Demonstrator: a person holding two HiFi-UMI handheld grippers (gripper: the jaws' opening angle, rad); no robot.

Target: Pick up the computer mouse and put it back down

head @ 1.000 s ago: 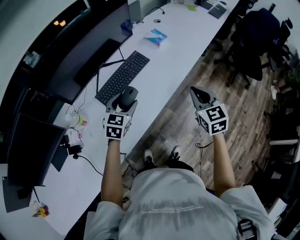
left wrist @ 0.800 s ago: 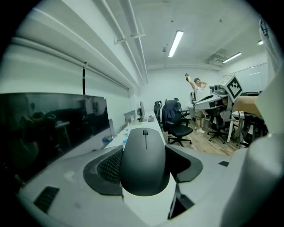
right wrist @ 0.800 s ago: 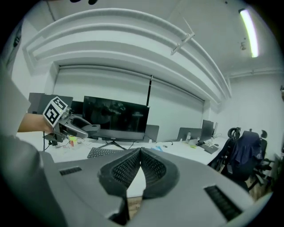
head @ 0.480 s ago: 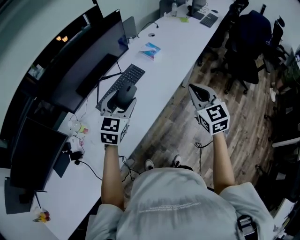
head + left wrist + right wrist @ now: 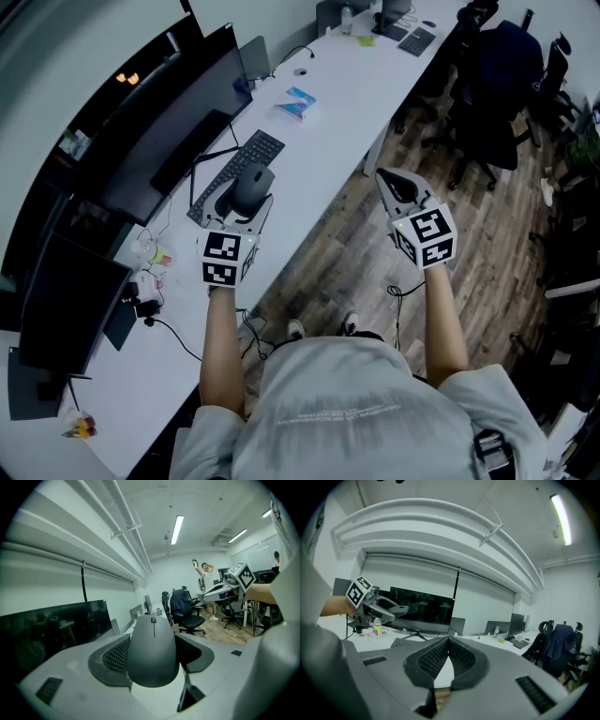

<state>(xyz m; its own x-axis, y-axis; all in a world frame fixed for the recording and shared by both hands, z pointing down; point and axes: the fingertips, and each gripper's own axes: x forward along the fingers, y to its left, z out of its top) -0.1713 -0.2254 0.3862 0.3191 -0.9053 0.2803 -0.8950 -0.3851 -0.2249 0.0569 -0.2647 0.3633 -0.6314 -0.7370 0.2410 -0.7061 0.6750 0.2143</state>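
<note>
A dark grey computer mouse (image 5: 251, 187) (image 5: 153, 650) sits clamped between the jaws of my left gripper (image 5: 246, 194) (image 5: 154, 656), held in the air above the white desk (image 5: 328, 103) near the black keyboard (image 5: 234, 174). Its scroll wheel faces away from the camera in the left gripper view. My right gripper (image 5: 401, 191) (image 5: 446, 660) hovers over the wooden floor, off the desk's edge. Its two ribbed pads touch at the tips with nothing between them.
Large dark monitors (image 5: 178, 103) line the desk's far side. A blue-and-white packet (image 5: 295, 102) lies beyond the keyboard. A small bottle (image 5: 156, 253) and cables (image 5: 150, 305) lie left of my left hand. Black office chairs (image 5: 502, 84) stand on the floor at right.
The left gripper with the mouse has risen off the desk and stays lifted over the keyboard's near end. The right gripper has barely shifted.
</note>
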